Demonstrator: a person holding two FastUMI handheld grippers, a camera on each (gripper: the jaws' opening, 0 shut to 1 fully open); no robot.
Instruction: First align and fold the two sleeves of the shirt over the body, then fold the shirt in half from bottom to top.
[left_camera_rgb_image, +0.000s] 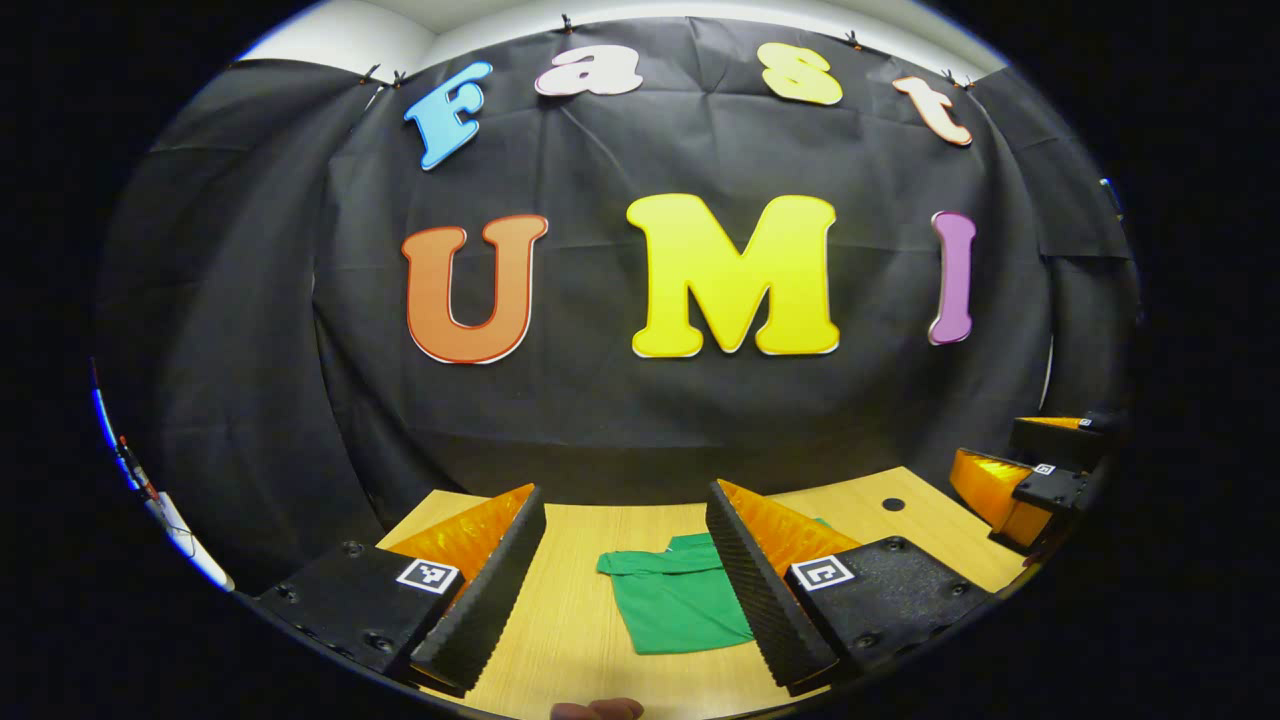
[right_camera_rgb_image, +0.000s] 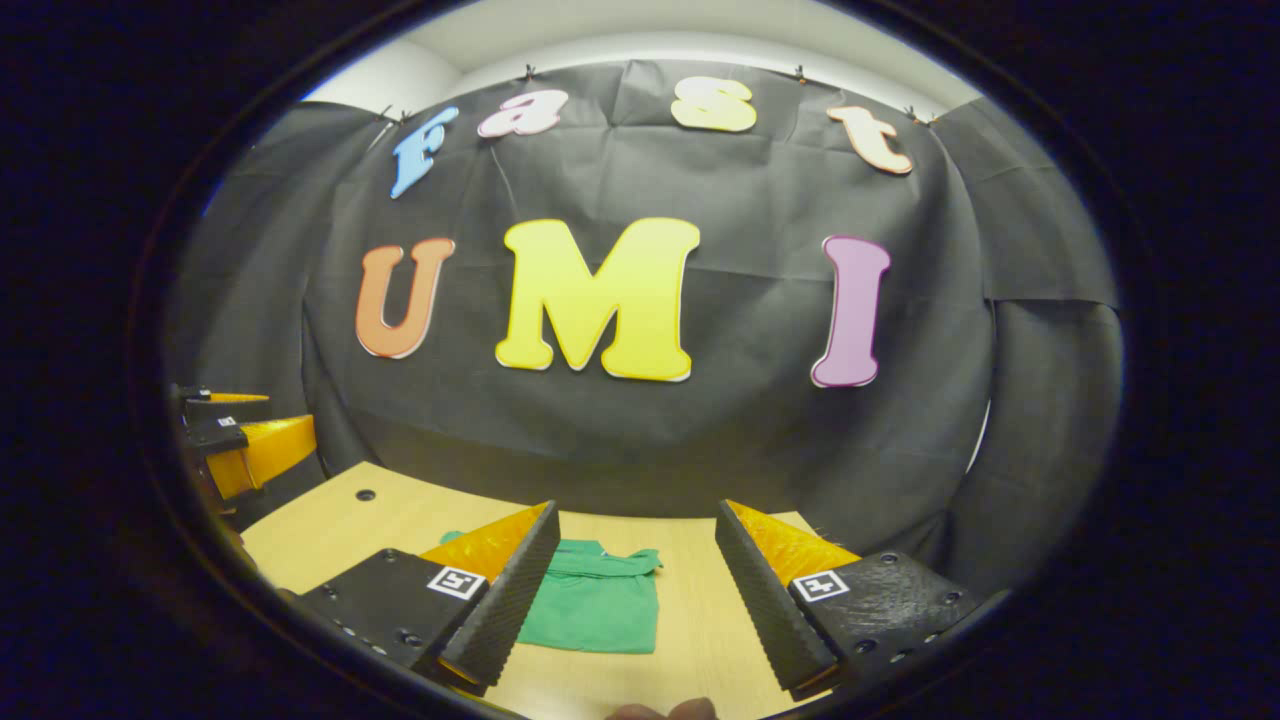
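Green cotton shirt (left_camera_rgb_image: 680, 600) lying flat on the light wooden table (left_camera_rgb_image: 900, 520), with left gripper (left_camera_rgb_image: 620, 580) and right gripper (right_camera_rgb_image: 630, 590) both spread wide, empty, raised above it; descend evenly, pinching the 2 sleeve ends symmetrically before folding inward.

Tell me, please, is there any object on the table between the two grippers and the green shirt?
Nothing visible stands in the way. The green shirt lies on the wooden table, and bare wood surrounds it. The left gripper and the right gripper are both open, raised above the table, apart from the cloth.
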